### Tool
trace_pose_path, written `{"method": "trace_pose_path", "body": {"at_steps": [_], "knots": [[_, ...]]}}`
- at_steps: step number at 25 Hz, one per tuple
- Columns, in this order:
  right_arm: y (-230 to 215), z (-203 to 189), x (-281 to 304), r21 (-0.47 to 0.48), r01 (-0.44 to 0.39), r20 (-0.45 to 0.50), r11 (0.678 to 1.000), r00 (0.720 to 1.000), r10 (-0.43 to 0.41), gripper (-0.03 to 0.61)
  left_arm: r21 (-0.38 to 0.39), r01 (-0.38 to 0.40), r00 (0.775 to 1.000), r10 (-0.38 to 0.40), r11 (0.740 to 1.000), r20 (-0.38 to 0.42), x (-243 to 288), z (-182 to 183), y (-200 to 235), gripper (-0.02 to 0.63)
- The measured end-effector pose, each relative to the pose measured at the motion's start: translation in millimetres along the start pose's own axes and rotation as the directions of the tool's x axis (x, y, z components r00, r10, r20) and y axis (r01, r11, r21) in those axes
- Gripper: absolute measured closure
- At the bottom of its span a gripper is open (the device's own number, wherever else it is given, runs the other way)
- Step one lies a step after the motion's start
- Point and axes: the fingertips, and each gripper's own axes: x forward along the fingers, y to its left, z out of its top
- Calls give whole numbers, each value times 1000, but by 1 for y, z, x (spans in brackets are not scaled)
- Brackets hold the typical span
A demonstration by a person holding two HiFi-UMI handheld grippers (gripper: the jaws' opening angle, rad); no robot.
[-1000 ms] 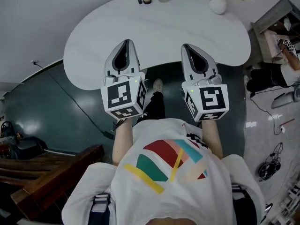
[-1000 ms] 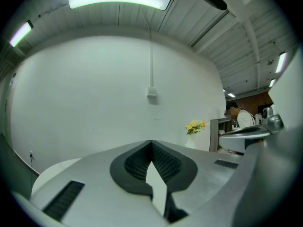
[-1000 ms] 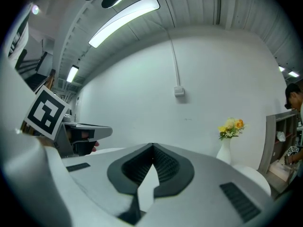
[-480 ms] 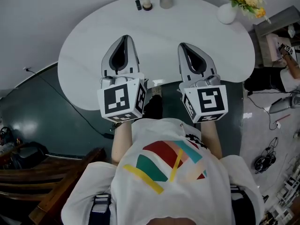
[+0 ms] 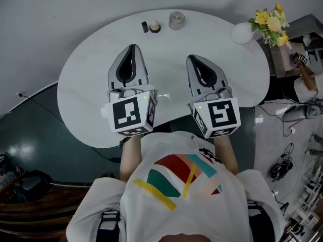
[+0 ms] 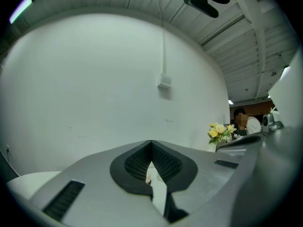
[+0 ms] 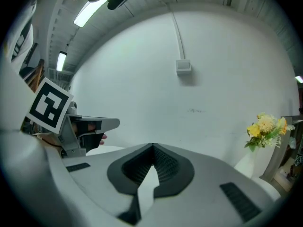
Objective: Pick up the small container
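Three small things stand at the far edge of the white table (image 5: 91,69): a black block (image 5: 144,26), a small round container with a pale top (image 5: 154,26), and a greyish jar (image 5: 176,20). My left gripper (image 5: 132,47) hovers over the near middle of the table, well short of them, its jaws shut and empty. My right gripper (image 5: 191,58) hangs beside it, also shut with nothing held. In the left gripper view the jaw tips (image 6: 151,144) meet; in the right gripper view the tips (image 7: 152,146) meet too.
A white round vase (image 5: 242,33) with yellow flowers (image 5: 270,21) stands at the table's far right; the flowers (image 7: 265,126) also show in the right gripper view. A plain white wall rises behind the table. Cables and clutter lie on the floor at right.
Both grippers have come further in over the table, and the table with its far objects has slid lower and nearer in the head view. Both jaws stay shut.
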Motion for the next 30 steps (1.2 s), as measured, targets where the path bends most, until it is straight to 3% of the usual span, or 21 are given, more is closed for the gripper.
{"method": "trace_pose_path", "body": {"at_steps": [8, 15, 30], "knots": [[2, -5, 31, 20, -5, -49, 1000, 999, 6, 568, -8, 40, 999, -40, 999, -27, 36, -6, 7, 597], [-2, -6, 29, 23, 11, -53, 1000, 999, -10, 568, 17, 39, 999, -39, 999, -39, 34, -11, 2, 597], [-43, 13, 34, 65, 17, 67, 998, 998, -21, 568, 53, -21, 999, 23, 998, -37, 45, -8, -23, 597]]}}
